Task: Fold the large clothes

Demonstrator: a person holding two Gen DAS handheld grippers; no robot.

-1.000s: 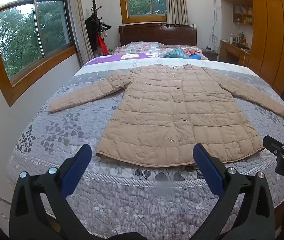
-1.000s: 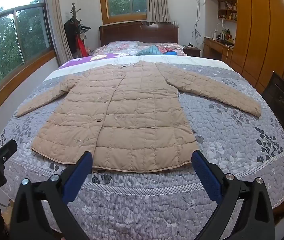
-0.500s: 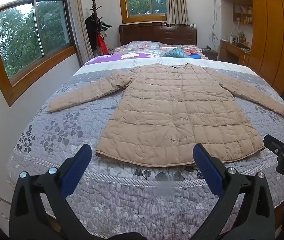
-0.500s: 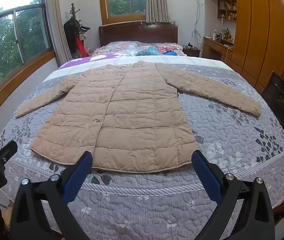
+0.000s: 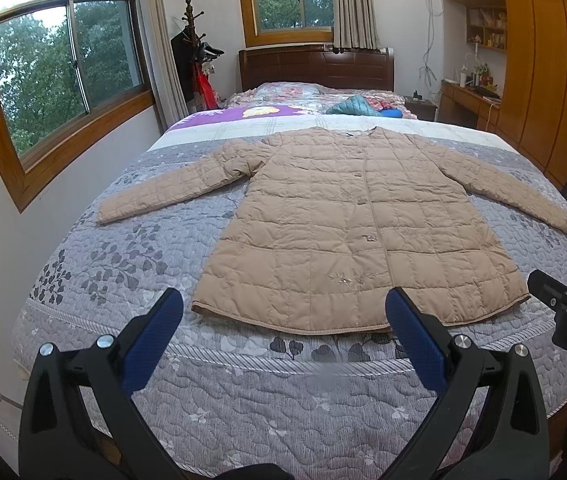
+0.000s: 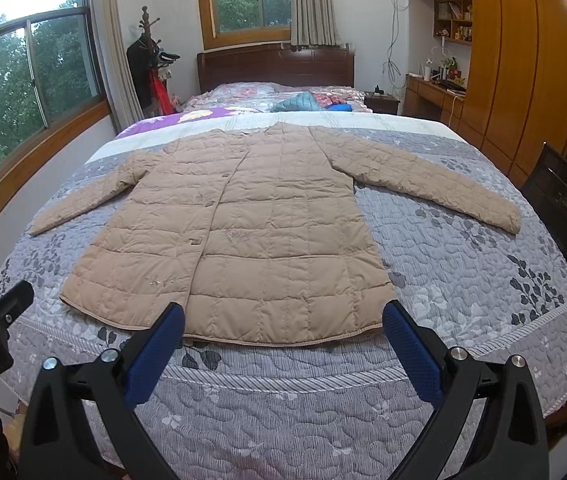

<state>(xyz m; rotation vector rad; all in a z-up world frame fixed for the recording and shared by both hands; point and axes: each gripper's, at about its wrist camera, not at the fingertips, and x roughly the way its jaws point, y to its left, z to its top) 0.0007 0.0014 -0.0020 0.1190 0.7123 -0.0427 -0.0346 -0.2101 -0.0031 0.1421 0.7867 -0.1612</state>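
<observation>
A tan quilted coat (image 5: 347,224) lies flat and buttoned on the grey floral bedspread (image 5: 131,256), collar toward the headboard, both sleeves spread out to the sides. The right wrist view shows the same coat (image 6: 243,240). My left gripper (image 5: 283,316) hovers open above the foot of the bed, just short of the coat's hem, nothing between its blue pads. My right gripper (image 6: 283,320) is open too, held before the hem's right half. In the left wrist view the right gripper's tip (image 5: 563,304) shows at the right edge.
A dark wooden headboard (image 5: 315,66) and pillows lie at the far end, with a teal garment (image 5: 353,105) near them. A coat rack (image 5: 193,52) stands by the left window. Wooden wardrobes (image 6: 523,60) and a dark chair (image 6: 563,208) line the right side.
Almost nothing has changed; both grippers stay open at the foot of the bed and the coat lies as before.
</observation>
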